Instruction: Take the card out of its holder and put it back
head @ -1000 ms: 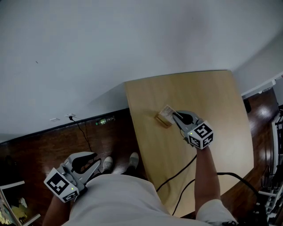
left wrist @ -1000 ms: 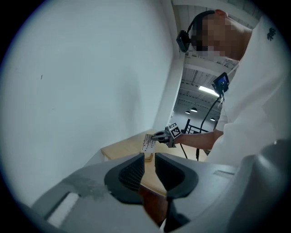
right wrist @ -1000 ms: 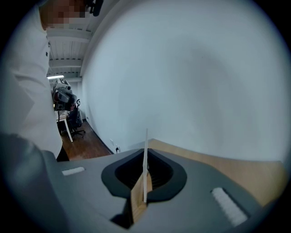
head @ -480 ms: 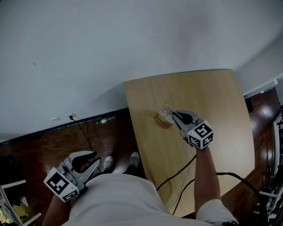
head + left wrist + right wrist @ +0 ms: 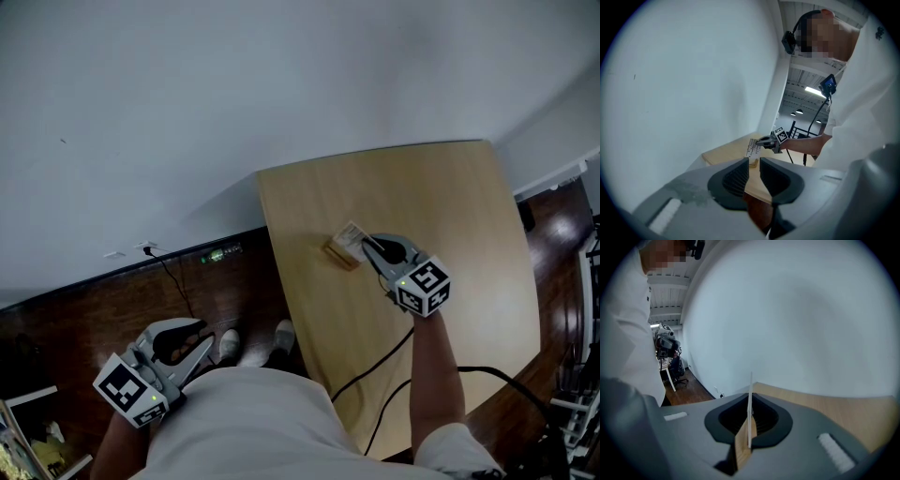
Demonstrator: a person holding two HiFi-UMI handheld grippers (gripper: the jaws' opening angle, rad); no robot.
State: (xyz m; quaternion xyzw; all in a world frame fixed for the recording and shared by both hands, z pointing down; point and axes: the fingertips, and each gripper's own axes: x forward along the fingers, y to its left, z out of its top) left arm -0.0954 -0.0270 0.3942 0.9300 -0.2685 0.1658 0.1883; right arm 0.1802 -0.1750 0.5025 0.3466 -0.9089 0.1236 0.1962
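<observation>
A white card (image 5: 351,234) stands upright over a small wooden holder (image 5: 339,255) near the left side of the wooden table (image 5: 450,216). My right gripper (image 5: 366,244) is shut on the card's near edge. In the right gripper view the card (image 5: 750,399) runs edge-on between the pads, its lower end at the holder (image 5: 742,451). I cannot tell whether it sits in the slot. My left gripper (image 5: 208,345) hangs off the table at my left side, over the dark floor. Its jaws (image 5: 754,176) stand a narrow gap apart with nothing between them.
Black cables (image 5: 375,375) cross the table's near part toward my right arm. A white wall rises close behind the table. My shoes (image 5: 253,345) stand on the dark wood floor by the table's left edge. A cord (image 5: 173,272) runs from a wall socket.
</observation>
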